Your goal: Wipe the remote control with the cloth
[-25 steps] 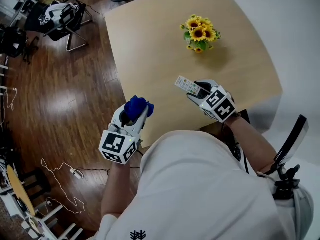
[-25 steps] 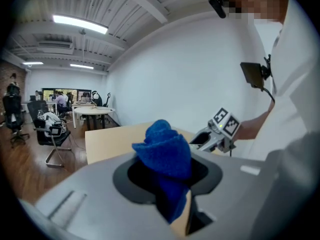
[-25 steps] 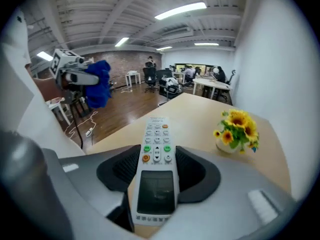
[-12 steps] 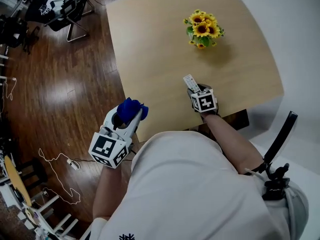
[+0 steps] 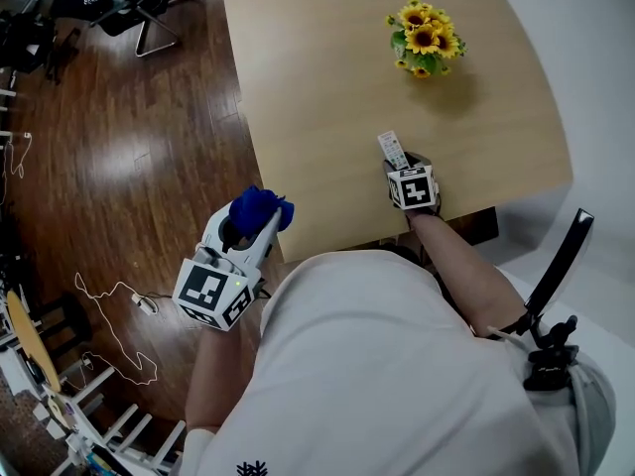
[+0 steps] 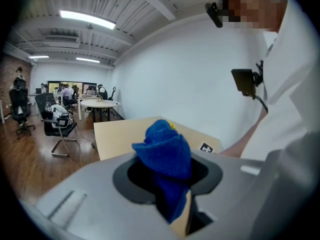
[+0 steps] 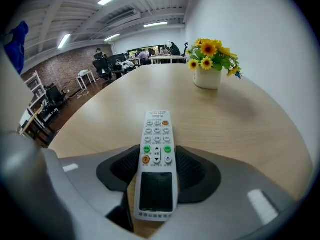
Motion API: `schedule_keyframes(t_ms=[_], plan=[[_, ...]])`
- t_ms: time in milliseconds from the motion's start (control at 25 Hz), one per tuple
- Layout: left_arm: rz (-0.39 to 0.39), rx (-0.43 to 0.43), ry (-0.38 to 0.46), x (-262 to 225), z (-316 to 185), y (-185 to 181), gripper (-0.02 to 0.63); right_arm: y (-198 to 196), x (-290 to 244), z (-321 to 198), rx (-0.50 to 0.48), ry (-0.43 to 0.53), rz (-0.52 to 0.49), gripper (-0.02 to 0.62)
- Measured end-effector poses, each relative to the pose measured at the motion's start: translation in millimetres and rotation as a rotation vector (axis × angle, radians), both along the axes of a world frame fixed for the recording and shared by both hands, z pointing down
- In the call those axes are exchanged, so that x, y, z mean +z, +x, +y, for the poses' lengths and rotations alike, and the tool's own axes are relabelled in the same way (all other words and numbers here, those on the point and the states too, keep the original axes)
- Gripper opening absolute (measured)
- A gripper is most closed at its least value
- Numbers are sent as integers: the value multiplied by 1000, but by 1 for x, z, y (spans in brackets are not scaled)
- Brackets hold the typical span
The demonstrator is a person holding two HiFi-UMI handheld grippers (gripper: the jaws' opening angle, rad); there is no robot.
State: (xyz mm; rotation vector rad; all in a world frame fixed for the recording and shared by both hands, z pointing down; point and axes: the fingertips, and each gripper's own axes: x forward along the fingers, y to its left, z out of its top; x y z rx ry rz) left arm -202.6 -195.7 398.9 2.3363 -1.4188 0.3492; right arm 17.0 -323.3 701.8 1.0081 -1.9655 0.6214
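- Left gripper view: strip lights point(image 6: 85, 19) above and left of the left gripper's point(image 6: 167, 180) jaws light the room evenly. The cloth point(image 6: 162, 149) clamped there is soft-focused.
- Right gripper view: the right gripper's point(image 7: 156, 166) jaws are opening round the sharp remote control point(image 7: 157, 131). Beyond them a flower pot point(image 7: 207, 77) throws a faint shadow on the table point(image 7: 100, 119).
- Both views bend and darken at the edges.
- Head view: bright glare on the floor point(image 5: 129, 157), left of the left jaws.
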Motion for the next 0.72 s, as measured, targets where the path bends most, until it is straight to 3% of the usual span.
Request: schedule_keyframes(t_ms=[240,560,720], plan=[[29,10,1,1,5,-9,146,1,-4,8,-54,-42,-2,310],[112,86,19,15,20,-22,146,29,-69,31,-11,49,59,316],[160,181,-20,35,51,-9,146,40,-98,85,-1,72,51,316]])
